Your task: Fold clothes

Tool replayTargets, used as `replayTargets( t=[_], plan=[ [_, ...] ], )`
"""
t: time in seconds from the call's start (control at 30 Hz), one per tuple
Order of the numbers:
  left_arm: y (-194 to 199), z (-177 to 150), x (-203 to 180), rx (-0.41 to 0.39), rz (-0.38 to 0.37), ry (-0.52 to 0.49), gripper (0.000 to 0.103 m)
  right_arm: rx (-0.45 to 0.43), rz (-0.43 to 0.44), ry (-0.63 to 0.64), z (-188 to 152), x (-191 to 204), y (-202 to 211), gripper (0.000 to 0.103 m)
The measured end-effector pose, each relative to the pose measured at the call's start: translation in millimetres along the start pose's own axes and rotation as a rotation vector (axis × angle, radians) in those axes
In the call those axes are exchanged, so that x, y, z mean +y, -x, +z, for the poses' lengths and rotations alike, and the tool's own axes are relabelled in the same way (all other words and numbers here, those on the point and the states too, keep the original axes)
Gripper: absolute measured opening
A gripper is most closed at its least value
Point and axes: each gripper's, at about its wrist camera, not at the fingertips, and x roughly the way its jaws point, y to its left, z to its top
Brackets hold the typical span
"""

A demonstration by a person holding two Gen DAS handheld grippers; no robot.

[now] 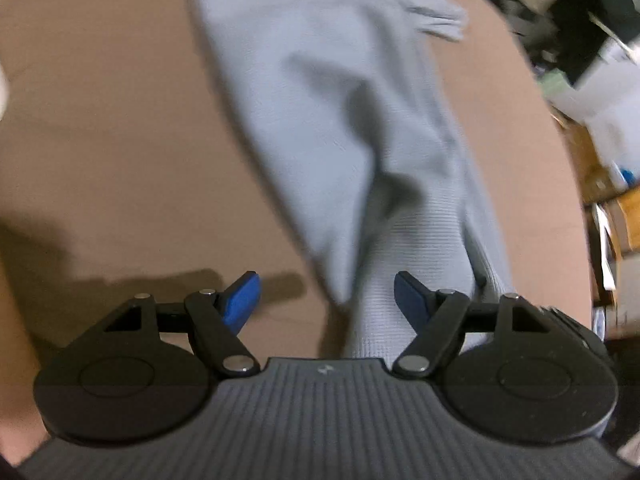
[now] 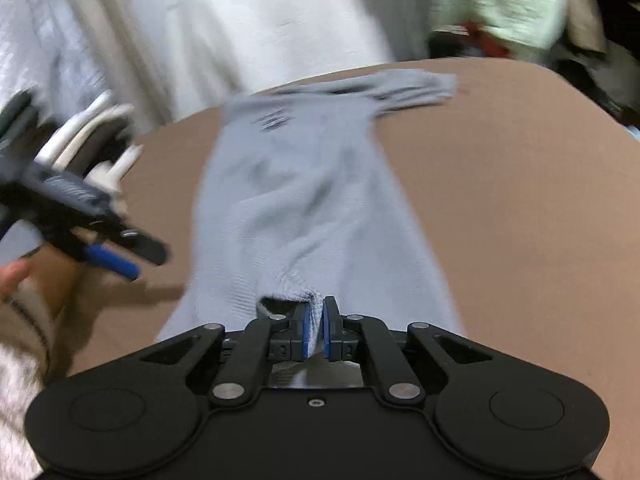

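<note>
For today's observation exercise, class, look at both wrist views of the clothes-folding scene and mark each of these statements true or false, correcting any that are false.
1. The right claw is clamped on the near edge of the light grey-blue knitted garment. True.
2. The left claw grips the same garment. False: its blue pads stand wide apart and press on nothing.
3. The garment lies on a plain brown tabletop. True.
4. The garment is already folded into a neat square. False: it lies stretched out lengthwise and wrinkled.
5. A pale mint-green cloth lies beyond the far edge of the table. True.
</note>
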Motion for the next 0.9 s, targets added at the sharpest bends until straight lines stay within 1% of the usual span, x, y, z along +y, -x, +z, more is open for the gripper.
replayTargets(
  t=[0.07, 0.13, 0.17, 0.23, 0.27, 0.37, 0.43, 0.5, 0.53, 0.57, 0.6, 0.63, 0.67, 0.7, 0.77, 0.8, 0.87, 0.9],
  plan=[
    [-5, -6, -24, -0.009, 0.096, -0.137, 0.079, 0.014, 0.007, -0.103, -3, -19, 4, 0.007],
    [-16, -16, -40, 0.027, 0.183, -0.252, 0.080, 0.053, -0.010, -0.190, -4, -36, 0, 0.007],
    [-22, -22, -46, 0.059, 0.214, -0.300, 0.080, 0.068, -0.028, -0.220, -6, -44, -1, 0.007],
    [-32, -29, -56, 0.115, 0.220, -0.367, 0.080, 0.064, -0.084, -0.206, -5, -55, 1, 0.007],
    [-33, -31, -59, 0.124, 0.218, -0.380, 0.080, 0.060, -0.092, -0.199, -4, -60, 2, 0.007],
    [-34, -35, -67, 0.137, 0.205, -0.385, 0.080, 0.062, -0.033, -0.202, 0, -71, 6, 0.008],
    [-29, -38, -68, 0.142, 0.172, -0.360, 0.081, 0.061, -0.001, -0.175, 0, -71, 8, 0.009],
    [-26, -42, -73, 0.142, 0.133, -0.359, 0.081, 0.060, 0.049, -0.146, -2, -68, 8, 0.015],
    [-22, -46, -80, 0.127, 0.127, -0.398, 0.081, 0.059, 0.076, -0.136, -3, -69, 10, 0.017],
    [-18, -50, -88, 0.107, 0.127, -0.448, 0.083, 0.062, 0.096, -0.129, -5, -70, 11, 0.024],
    [-16, -55, -99, 0.077, 0.153, -0.531, 0.089, 0.075, 0.112, -0.110, -6, -69, 12, 0.031],
    [-15, -60, -112, 0.042, 0.188, -0.627, 0.092, 0.091, 0.115, -0.073, -6, -65, 12, 0.031],
    [-18, -65, -120, 0.041, 0.204, -0.699, 0.097, 0.098, 0.105, -0.029, -6, -61, 12, 0.031],
    [-22, -69, -128, 0.053, 0.213, -0.763, 0.097, 0.101, 0.095, 0.015, -6, -57, 13, 0.031],
    [-39, -70, -135, 0.118, 0.208, -0.777, 0.097, 0.088, 0.078, 0.101, -7, -48, 17, 0.032],
    [-47, -70, -136, 0.152, 0.212, -0.765, 0.097, 0.073, 0.076, 0.120, -7, -46, 20, 0.038],
    [-61, -69, -135, 0.169, 0.252, -0.758, 0.095, 0.035, 0.077, 0.128, -4, -46, 24, 0.046],
    [-65, -67, -134, 0.155, 0.287, -0.762, 0.095, 0.022, 0.083, 0.120, -3, -47, 22, 0.047]
  ],
)
